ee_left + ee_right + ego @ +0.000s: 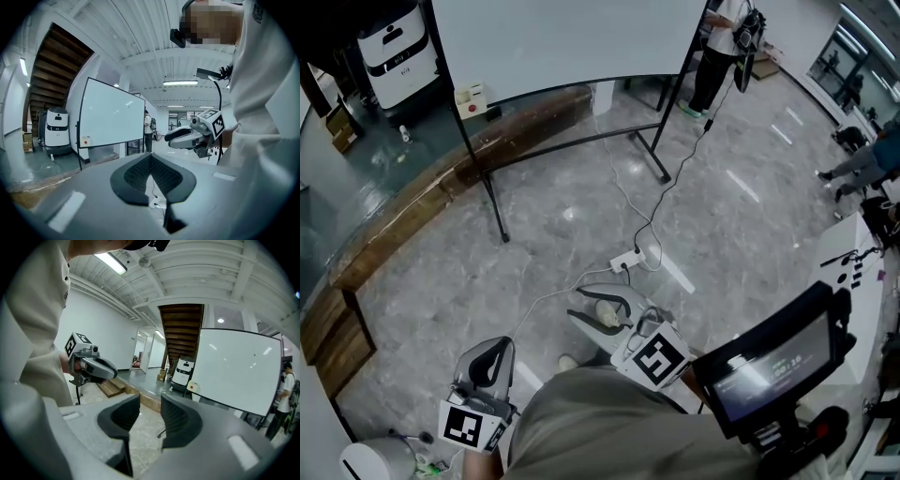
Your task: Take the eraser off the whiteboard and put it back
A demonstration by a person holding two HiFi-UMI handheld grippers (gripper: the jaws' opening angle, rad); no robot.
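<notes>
**A:** What's over at the far left?

**B:** A white machine (394, 47) parked behind the wooden platform (412, 206). Right of it stands the whiteboard (572, 42) on its black frame.

**A:** And the eraser?

**B:** The eraser (471, 98) is on the whiteboard's lower left corner. It is white with a red spot, and nothing is touching it. It sits well apart from both grippers, with the grey floor (581, 206) between them.

**A:** What about the left gripper?

**B:** The left gripper (495, 356) is low, close to the person's body. Its 2 jaws are pressed together at the tips with nothing between them. In its own view the eraser lies off to the left of the jaws, far behind them.

**A:** And the right gripper?

**B:** The right gripper (577, 302) is a bit further forward and to the right. Its 2 jaws stand apart with only bare floor showing in the gap. In its own view the eraser is far off, up and a little to the right of the right-hand jaw.

**A:** Anything else?

**B:** A power strip (626, 262) lies on the floor just beyond the right gripper. A person (717, 47) stands behind the board's right end. A screen (769, 370) sits at the near right.
</notes>
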